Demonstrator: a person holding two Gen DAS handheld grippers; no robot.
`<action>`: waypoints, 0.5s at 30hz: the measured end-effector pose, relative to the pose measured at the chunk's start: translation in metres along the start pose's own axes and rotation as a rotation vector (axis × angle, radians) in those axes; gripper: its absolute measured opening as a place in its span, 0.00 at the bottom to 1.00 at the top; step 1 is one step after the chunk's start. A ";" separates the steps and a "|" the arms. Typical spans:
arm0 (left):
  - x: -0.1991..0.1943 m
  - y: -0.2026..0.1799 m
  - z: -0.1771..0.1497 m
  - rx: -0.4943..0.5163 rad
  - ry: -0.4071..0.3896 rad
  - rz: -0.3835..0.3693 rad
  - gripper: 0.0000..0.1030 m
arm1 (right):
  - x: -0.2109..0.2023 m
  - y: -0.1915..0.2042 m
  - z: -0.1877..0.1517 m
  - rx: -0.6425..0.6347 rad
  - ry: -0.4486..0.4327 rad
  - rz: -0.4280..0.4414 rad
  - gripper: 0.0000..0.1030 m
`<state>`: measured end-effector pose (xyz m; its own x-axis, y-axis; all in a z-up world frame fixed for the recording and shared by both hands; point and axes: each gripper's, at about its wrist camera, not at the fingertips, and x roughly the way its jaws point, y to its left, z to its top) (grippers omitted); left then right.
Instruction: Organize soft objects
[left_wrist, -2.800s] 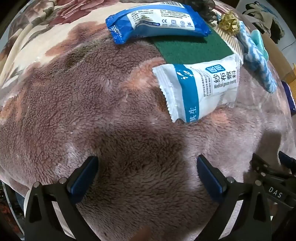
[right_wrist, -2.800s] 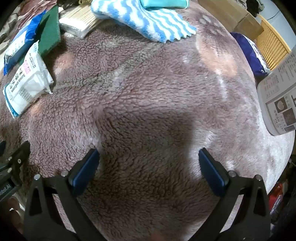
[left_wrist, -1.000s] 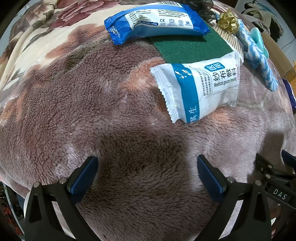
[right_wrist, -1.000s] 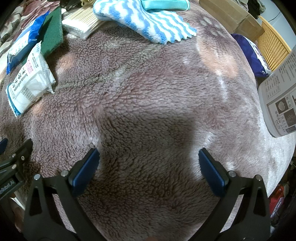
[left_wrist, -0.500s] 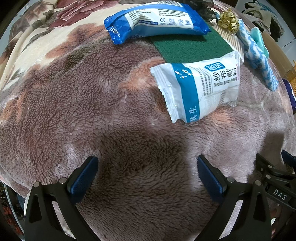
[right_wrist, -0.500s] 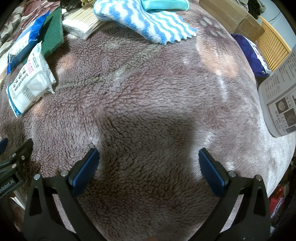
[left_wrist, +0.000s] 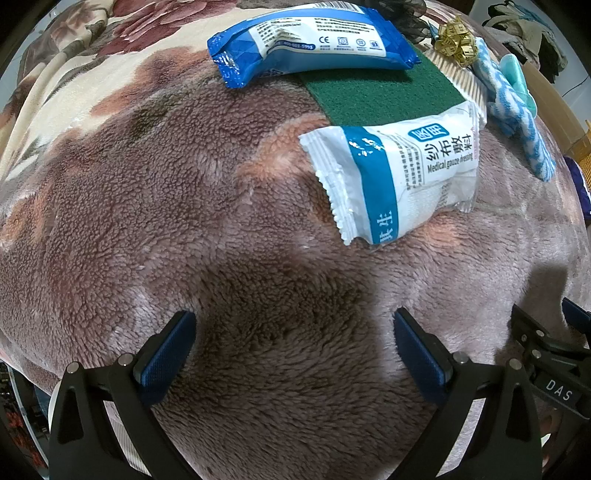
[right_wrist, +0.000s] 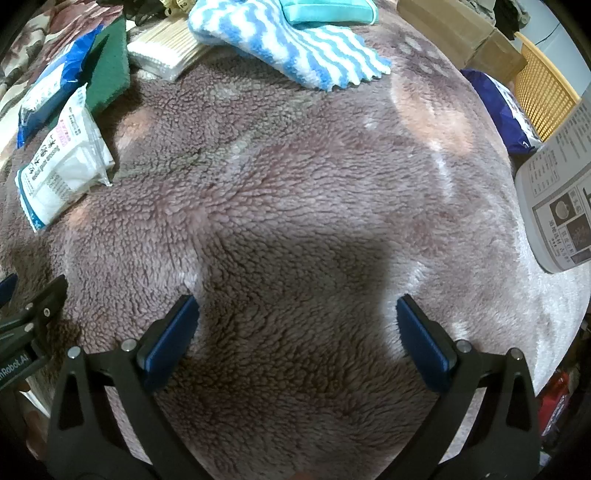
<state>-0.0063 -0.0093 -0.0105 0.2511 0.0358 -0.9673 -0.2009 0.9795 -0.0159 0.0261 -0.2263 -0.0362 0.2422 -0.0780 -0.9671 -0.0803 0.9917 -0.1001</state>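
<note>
Both my grippers hover wide open over the plush blanket, nothing held.

My left gripper (left_wrist: 293, 345) points forward and down at the brown fleece blanket (left_wrist: 147, 206), its blue-padded fingers (left_wrist: 168, 352) spread wide around bare fleece. Ahead, right of centre in that frame, lies the white-and-blue medical gauze packet (left_wrist: 397, 181), its far end overlapping the green scouring pad (left_wrist: 380, 98); the blue wet-wipe packet (left_wrist: 314, 44) sits on the pad's far edge at top centre. My right gripper (right_wrist: 297, 338) is posed the same way, fingers wide and empty. In its view the blue-and-white striped fluffy cloth (right_wrist: 295, 44) lies at top centre, well beyond the fingers, with the gauze packet at the left edge.
</note>
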 end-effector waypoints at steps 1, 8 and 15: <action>0.000 0.000 0.000 0.000 0.000 0.000 1.00 | 0.000 0.000 0.000 0.000 -0.001 0.000 1.00; 0.000 0.000 0.000 0.000 0.000 0.000 1.00 | -0.004 0.002 -0.005 0.000 -0.009 -0.007 1.00; -0.025 0.007 0.006 -0.008 -0.033 -0.035 0.99 | -0.036 0.002 -0.002 0.015 -0.072 0.016 1.00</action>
<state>-0.0088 -0.0021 0.0151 0.2890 0.0086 -0.9573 -0.1990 0.9787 -0.0513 0.0152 -0.2216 -0.0025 0.3101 -0.0552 -0.9491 -0.0708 0.9942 -0.0809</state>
